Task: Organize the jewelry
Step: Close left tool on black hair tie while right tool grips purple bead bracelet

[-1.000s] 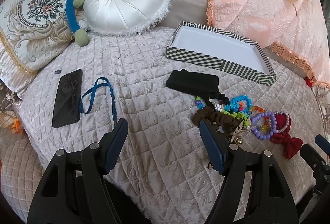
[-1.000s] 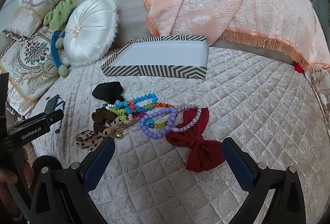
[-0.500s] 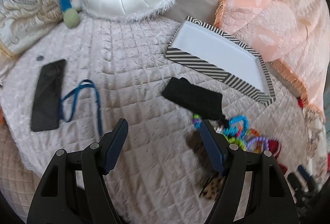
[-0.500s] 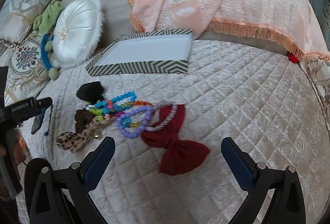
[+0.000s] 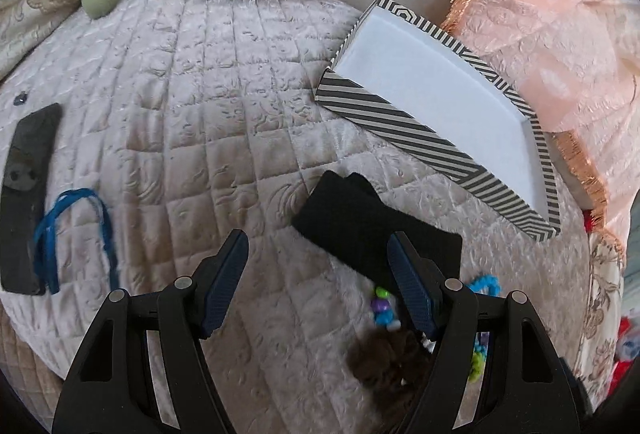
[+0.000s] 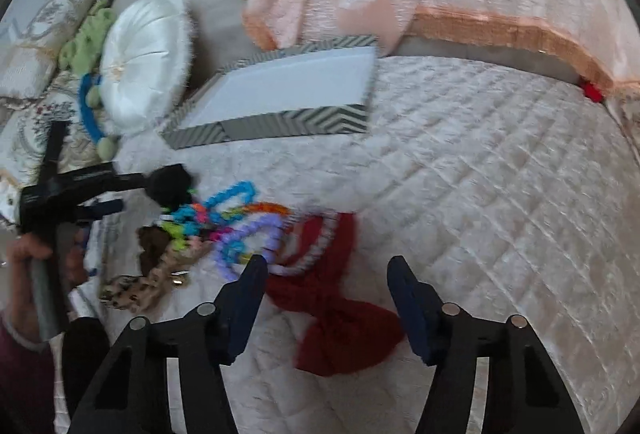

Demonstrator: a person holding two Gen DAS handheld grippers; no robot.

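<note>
None of the jewelry is in the striped box (image 6: 280, 90) yet; its white floor is bare, so the sorting seems barely begun. The beaded bracelets (image 6: 236, 230), scrunchies and red bow (image 6: 340, 318) lie heaped on the quilt (image 6: 480, 194). The right gripper (image 6: 324, 294) is closing, the bow between its jaws but not yet pinched. The left gripper (image 5: 316, 274) stands wide and empty, a black pouch (image 5: 360, 226) just ahead.

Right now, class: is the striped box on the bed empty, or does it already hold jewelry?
Empty. The striped box shows only a bare white bottom in both wrist views, while the bead bracelets lie outside it on the quilt.
</note>
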